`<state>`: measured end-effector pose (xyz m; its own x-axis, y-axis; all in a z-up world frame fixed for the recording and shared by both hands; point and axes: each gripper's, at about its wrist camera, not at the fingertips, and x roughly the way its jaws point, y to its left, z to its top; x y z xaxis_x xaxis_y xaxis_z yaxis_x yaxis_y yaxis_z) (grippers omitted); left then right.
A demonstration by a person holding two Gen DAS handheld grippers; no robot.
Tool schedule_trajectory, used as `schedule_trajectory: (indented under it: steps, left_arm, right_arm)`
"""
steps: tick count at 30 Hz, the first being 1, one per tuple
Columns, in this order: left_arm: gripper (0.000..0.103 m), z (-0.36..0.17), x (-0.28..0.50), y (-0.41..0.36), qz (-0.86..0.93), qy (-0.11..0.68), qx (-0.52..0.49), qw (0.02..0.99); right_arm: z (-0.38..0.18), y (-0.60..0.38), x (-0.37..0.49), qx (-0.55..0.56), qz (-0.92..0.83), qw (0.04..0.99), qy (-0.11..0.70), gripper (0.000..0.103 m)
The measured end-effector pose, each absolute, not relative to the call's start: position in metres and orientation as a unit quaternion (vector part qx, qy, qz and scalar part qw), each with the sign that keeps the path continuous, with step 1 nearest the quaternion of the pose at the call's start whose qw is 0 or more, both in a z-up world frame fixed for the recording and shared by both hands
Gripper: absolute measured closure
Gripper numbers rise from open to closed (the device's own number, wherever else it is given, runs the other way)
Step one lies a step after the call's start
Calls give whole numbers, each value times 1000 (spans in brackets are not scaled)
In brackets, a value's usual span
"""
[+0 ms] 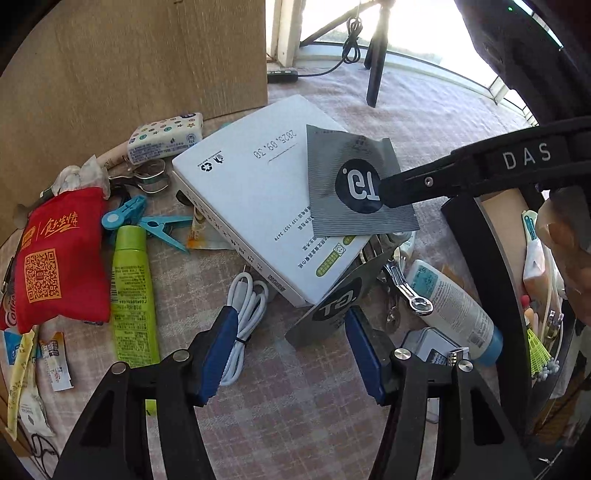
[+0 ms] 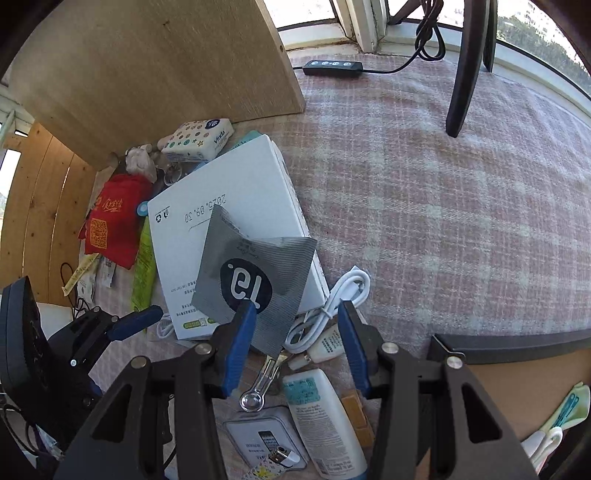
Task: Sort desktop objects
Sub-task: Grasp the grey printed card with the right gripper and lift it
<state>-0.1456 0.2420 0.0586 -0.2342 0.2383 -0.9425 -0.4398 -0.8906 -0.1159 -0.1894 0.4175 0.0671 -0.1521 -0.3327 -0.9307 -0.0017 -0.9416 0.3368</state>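
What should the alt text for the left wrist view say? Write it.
The left gripper, fingers open, hangs over a cluttered checked tablecloth, above a white cable and a grey sachet. Beyond lies a white box topped by a second grey sachet, which the right gripper reaches from the right.

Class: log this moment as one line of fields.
left gripper: open, over white cable | right gripper: open, over grey sachet | white box: untouched

Strong daylight came through the window [image 1: 406,26] at the top of both views and burned it out to white. The pink checked tablecloth [image 2: 443,206] lay brightly lit, the foreground dimmer. Fisheye bending curved the edges, with dark vignetted corners. Focus stayed sharp.
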Motion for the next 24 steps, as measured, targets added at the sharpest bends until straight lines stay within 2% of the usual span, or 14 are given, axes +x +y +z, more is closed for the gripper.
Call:
schedule_trajectory:
  steps: [3, 5, 7, 8, 9, 14, 18, 23, 24]
  left_arm:
    - [45, 60, -144, 246, 781, 87, -576, 224]
    - [46, 61, -142, 249, 783, 92, -572, 226]
    - [47, 62, -140, 252, 781, 95, -572, 231]
    - [51, 62, -138, 253, 781, 96, -571, 232]
    - [59, 63, -137, 254, 782, 95, -570, 232]
    - [82, 62, -134, 255, 778, 91, -575, 236]
    - [87, 62, -132, 256, 778, 93, -576, 232]
    - [94, 64, -130, 256, 781, 87, -572, 233]
    - [99, 65, -129, 256, 781, 85, -573, 234]
  right_arm:
    - [64, 411, -191, 647, -743, 113, -129, 63]
    - [63, 409, -192, 652, -739, 114, -129, 71]
    - [62, 409, -192, 656, -735, 112, -133, 73]
    - [63, 409, -192, 656, -734, 112, -134, 74]
    - [65, 409, -191, 656, -734, 112, -134, 74]
    - [69, 406, -185, 660, -729, 124, -135, 75]
    - [67, 403, -185, 659, -729, 125, -139, 75]
    - [62, 404, -190, 660, -721, 127, -169, 88]
    - [63, 405, -190, 658, -722, 125, -172, 91]
